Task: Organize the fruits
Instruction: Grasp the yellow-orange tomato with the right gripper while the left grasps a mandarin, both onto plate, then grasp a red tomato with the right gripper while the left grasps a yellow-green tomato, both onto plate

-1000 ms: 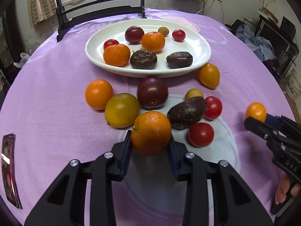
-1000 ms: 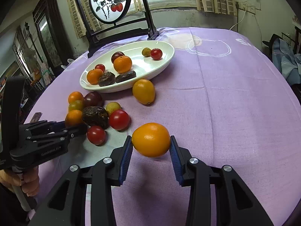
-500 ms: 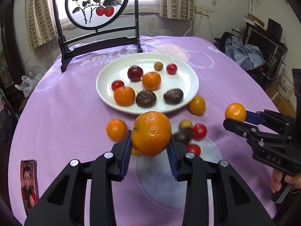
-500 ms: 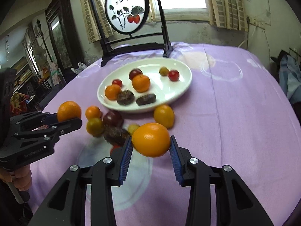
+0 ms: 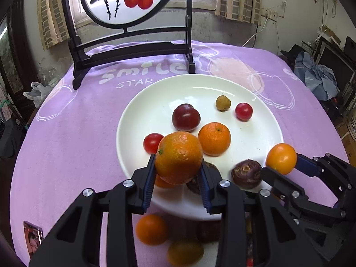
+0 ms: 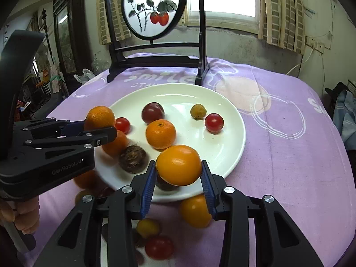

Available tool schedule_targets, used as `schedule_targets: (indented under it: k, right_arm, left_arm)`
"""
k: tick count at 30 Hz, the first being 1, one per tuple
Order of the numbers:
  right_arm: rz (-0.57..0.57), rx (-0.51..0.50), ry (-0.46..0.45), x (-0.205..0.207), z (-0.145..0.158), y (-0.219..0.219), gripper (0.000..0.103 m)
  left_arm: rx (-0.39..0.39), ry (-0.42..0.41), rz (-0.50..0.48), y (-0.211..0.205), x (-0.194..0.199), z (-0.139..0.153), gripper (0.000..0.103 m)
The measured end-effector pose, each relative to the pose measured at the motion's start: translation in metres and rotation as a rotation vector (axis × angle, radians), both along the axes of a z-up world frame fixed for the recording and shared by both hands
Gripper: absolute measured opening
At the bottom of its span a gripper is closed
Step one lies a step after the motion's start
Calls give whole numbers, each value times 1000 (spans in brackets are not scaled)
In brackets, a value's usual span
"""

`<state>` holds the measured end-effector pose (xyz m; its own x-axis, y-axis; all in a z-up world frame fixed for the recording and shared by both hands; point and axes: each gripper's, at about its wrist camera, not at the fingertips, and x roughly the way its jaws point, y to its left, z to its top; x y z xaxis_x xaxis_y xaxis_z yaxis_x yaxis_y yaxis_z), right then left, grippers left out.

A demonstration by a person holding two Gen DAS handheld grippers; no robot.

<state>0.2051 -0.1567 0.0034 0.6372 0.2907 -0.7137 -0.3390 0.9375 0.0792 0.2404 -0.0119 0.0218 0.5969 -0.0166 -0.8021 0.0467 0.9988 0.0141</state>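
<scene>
My left gripper (image 5: 178, 173) is shut on a rough-skinned orange (image 5: 179, 156) and holds it above the near left rim of the white plate (image 5: 133, 115). My right gripper (image 6: 179, 179) is shut on a smooth yellow-orange fruit (image 6: 179, 164) above the plate's (image 6: 235, 142) near edge. Each gripper shows in the other's view, the right (image 5: 282, 164) and the left (image 6: 104, 126). On the plate lie a dark plum (image 5: 185, 117), a tangerine (image 5: 214, 138), red tomatoes (image 5: 243, 111), a small olive-coloured fruit (image 5: 223, 103) and wrinkled dark fruits (image 5: 245, 173).
Several loose fruits lie on the purple cloth in front of the plate, among them an orange one (image 5: 151, 229), a yellow one (image 6: 194, 211) and a red tomato (image 6: 159, 247). A black wooden stand with a round painted screen (image 5: 133, 51) stands behind the plate. A card (image 5: 33, 238) lies at the left.
Both grippers have risen from the cloth and moved forward with their fruits, from over the loose fruits to above the plate's near rim. Both stayed shut.
</scene>
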Motion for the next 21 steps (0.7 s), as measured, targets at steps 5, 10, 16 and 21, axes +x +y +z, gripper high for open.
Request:
schedule_targets:
  k: [5, 10, 16, 21]
  right_arm:
    - [-60, 19, 33, 16, -11, -6, 61]
    - [-69, 56, 19, 1, -6, -25, 62]
    - [-35, 65, 15, -33, -2, -42, 62]
    - [7, 52, 22, -67, -5, -43, 62]
  left_arm:
    - [-4, 23, 45, -4, 16, -10, 60]
    - [-6, -26, 58, 2, -1, 0, 75]
    - [-27, -52, 62, 15, -34, 13, 80]
    - [-35, -53, 49, 19, -69, 11, 83]
